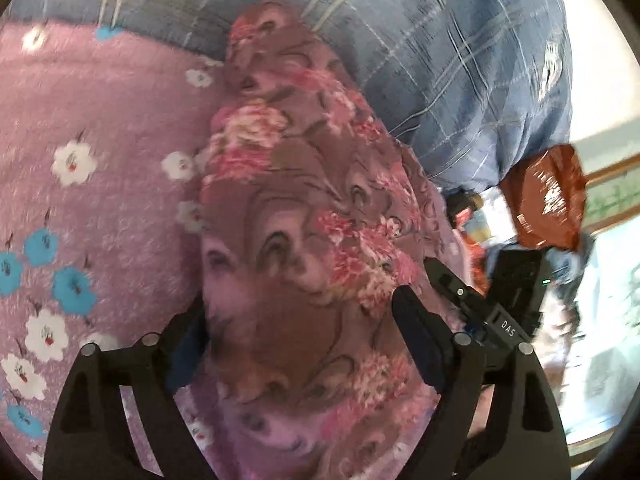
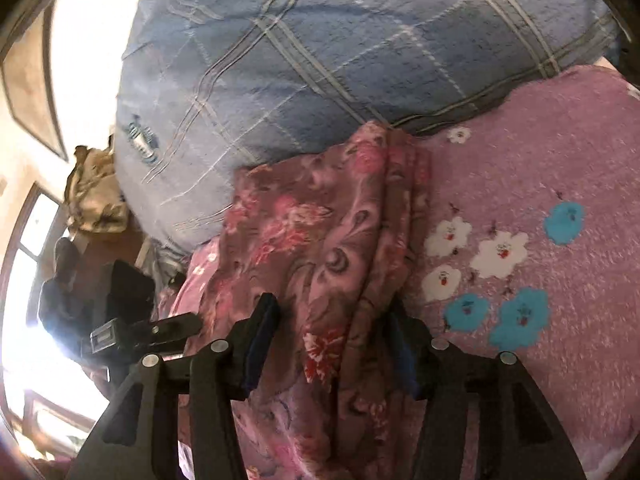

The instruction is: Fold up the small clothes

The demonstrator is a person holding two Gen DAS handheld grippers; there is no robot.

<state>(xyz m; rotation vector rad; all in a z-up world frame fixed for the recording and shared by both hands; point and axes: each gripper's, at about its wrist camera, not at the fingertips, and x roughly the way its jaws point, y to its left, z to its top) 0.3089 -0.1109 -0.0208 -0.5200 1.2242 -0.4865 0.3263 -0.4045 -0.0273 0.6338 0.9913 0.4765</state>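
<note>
Both grippers stand spread, jaws straddling the floral garment [image 1: 304,216] without pinching it: left gripper [image 1: 300,316] and right gripper [image 2: 332,340] reach forward, low over it. The garment lies bunched lengthwise on the pink flowered blanket [image 1: 100,120], against the blue plaid pillow [image 2: 320,60]. It looks thin, limp, light; edges or corners should grip best.

Daylight floods both views from one side. In the left wrist view the window [image 1: 612,240] beside the blue checked pillow [image 1: 460,80] is blown out to white; in the right wrist view the window [image 2: 28,320] left of that pillow [image 2: 320,60] glares the same way, washing out what stands near it. The floral cloth [image 1: 304,220] is soft and smeared by motion blur. Fisheye bending curves the pillow's stripes, and black corners ring both pictures.
</note>
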